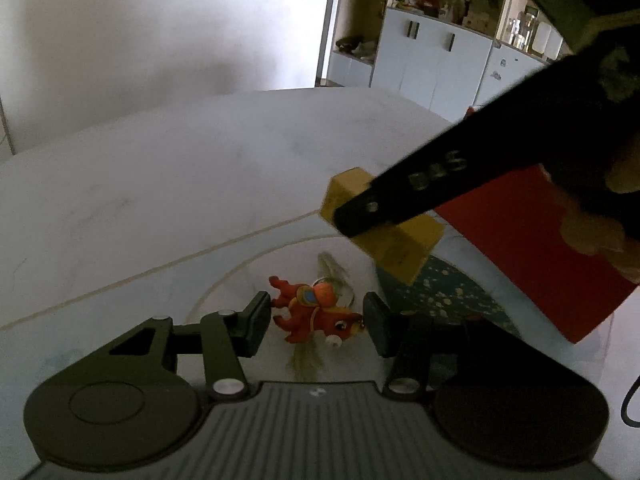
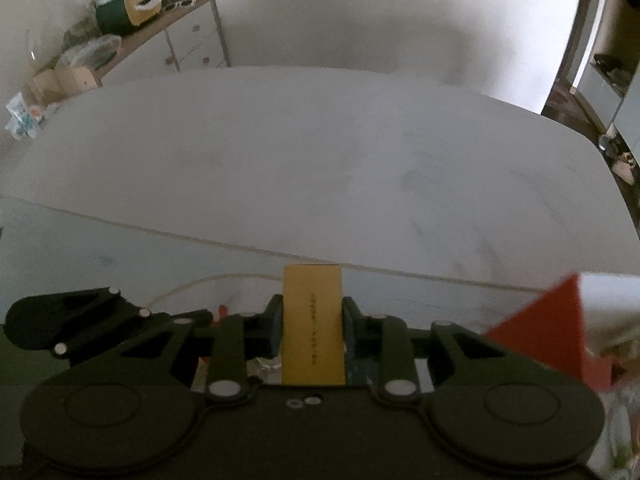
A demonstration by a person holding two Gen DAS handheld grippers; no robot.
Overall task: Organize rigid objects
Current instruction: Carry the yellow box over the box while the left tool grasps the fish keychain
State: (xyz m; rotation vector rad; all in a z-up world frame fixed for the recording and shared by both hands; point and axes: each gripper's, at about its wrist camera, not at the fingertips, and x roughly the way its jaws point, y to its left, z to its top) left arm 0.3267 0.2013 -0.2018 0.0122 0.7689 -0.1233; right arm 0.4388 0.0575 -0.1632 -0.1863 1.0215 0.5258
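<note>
In the left wrist view a red toy horse (image 1: 316,314) with a key ring and straw-coloured tassels lies on the glass surface. My left gripper (image 1: 316,324) is open around it, one finger on each side; the left finger (image 1: 256,322) nearly touches a leg. A yellow rectangular block (image 2: 312,328) is clamped upright in my right gripper (image 2: 312,320), which is shut on it. From the left wrist view that yellow block (image 1: 384,232) hangs above and right of the horse, under a black finger (image 1: 400,196). A red box (image 1: 532,248) is just right of it, and the red box (image 2: 552,332) also shows at the right.
A teal speckled mat (image 1: 440,292) lies under the block and the red box. The white table (image 2: 320,152) stretches far ahead, with a glass top (image 1: 120,288) on its near part. A hand (image 1: 592,232) is at the right edge. Cabinets (image 1: 432,60) and a dresser (image 2: 188,40) stand beyond.
</note>
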